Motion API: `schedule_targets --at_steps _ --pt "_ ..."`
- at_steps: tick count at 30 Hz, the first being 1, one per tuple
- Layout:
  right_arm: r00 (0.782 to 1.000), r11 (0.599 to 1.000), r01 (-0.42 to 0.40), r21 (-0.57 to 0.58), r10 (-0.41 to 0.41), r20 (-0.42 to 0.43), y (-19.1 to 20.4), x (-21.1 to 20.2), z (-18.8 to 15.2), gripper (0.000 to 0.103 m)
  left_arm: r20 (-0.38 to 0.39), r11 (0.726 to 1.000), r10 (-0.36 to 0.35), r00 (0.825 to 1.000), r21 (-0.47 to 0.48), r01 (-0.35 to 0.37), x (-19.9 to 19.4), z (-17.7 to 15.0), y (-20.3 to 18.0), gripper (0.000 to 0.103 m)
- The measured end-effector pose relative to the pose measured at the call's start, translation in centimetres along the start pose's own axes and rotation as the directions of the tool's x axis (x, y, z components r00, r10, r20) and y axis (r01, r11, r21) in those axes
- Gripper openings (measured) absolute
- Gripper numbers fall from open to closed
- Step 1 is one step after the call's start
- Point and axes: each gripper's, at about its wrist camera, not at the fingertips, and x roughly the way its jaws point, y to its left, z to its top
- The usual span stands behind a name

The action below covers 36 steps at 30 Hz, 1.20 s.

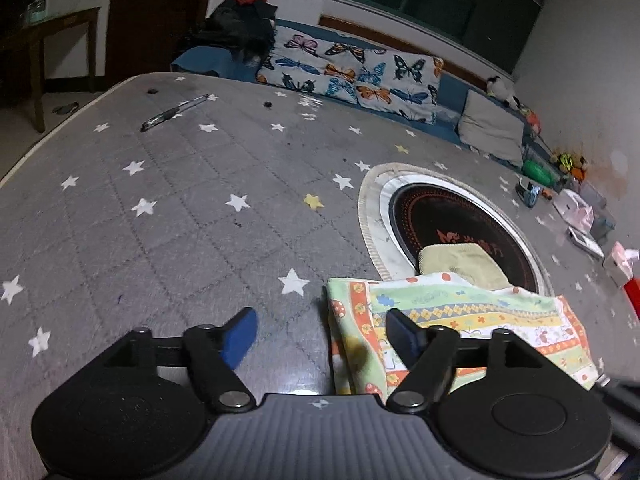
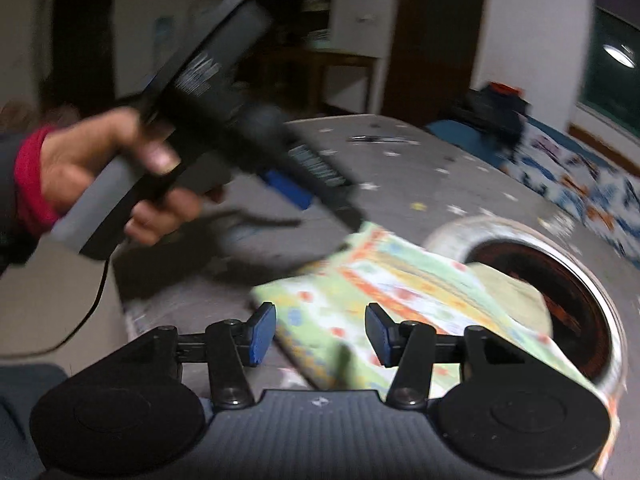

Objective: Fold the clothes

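My left gripper (image 1: 322,334) and right gripper (image 2: 320,330) both gape, gripping nothing, over the folded patterned cloth (image 1: 460,316) at five o'clock on the table (image 1: 180,208).

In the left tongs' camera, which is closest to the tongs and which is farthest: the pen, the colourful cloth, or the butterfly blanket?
1. Colourful cloth: nearest, right by the left tongs, under the right-hand finger.
2. Pen: far across the starry table, upper left.
3. Butterfly blanket: farthest, beyond the table.
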Motion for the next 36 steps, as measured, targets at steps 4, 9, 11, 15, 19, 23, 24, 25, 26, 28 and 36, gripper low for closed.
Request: schedule_targets --at_steps 4,9,11,15,19,23,24,25,26,28,36 --pt "1.0 0.995 -0.011 -0.095 0.01 -0.015 2.4 1.8 0.5 0.05 -0.001 0.999 -0.012 1.0 -0.049 0.012 -0.4 -0.3 0.6 0.089" --pt "0.999 0.991 0.024 -0.13 -0.03 -0.041 3.6 4.1 0.6 0.046 -0.022 0.993 -0.04 0.999 -0.111 0.037 -0.3 -0.7 1.3 0.09" --pt "0.998 0.991 0.03 -0.13 -0.037 -0.055 3.6 4.7 0.6 0.043 -0.033 0.99 -0.057 0.998 -0.131 0.052 0.0 -0.9 1.3 0.09" --pt "0.997 0.995 0.041 -0.092 -0.046 -0.059 2.9 4.9 0.8 0.02 -0.048 0.984 -0.078 0.996 -0.162 0.069 0.4 -1.0 1.1 0.09" --pt "1.0 1.0 0.024 0.004 -0.024 -0.005 1.5 3.1 1.5 0.013 -0.056 0.964 -0.115 0.992 -0.247 0.098 0.8 -0.9 1.3 0.09" --pt "0.999 0.997 0.015 0.082 -0.018 0.045 0.0 1.4 2.0 0.011 -0.067 0.935 -0.168 0.984 -0.327 0.137 1.3 -0.8 1.1 0.09" --pt "0.998 0.996 0.015 0.092 -0.02 0.055 -0.2 1.0 2.0 0.01 -0.068 0.928 -0.176 0.982 -0.344 0.143 1.5 -0.8 1.0 0.09" --pt "0.998 0.995 0.015 0.102 -0.022 0.065 -0.5 0.6 2.0 0.01 -0.069 0.921 -0.184 0.98 -0.359 0.147 1.7 -0.8 0.8 0.089" --pt "0.997 0.994 0.016 0.111 -0.024 0.074 -0.7 0.2 2.0 0.01 -0.071 0.916 -0.19 0.979 -0.371 0.151 1.9 -0.8 0.6 0.089" --pt "0.996 0.992 0.015 0.125 -0.025 0.083 -1.0 -0.2 1.9 0.01 -0.076 0.908 -0.209 0.975 -0.385 0.164 2.4 -0.9 0.2 0.086" --pt "0.996 0.99 -0.015 0.137 0.003 0.084 -0.9 -0.5 1.3 0.011 -0.101 0.894 -0.238 0.966 -0.412 0.177 4.2 -1.3 -0.5 0.024"
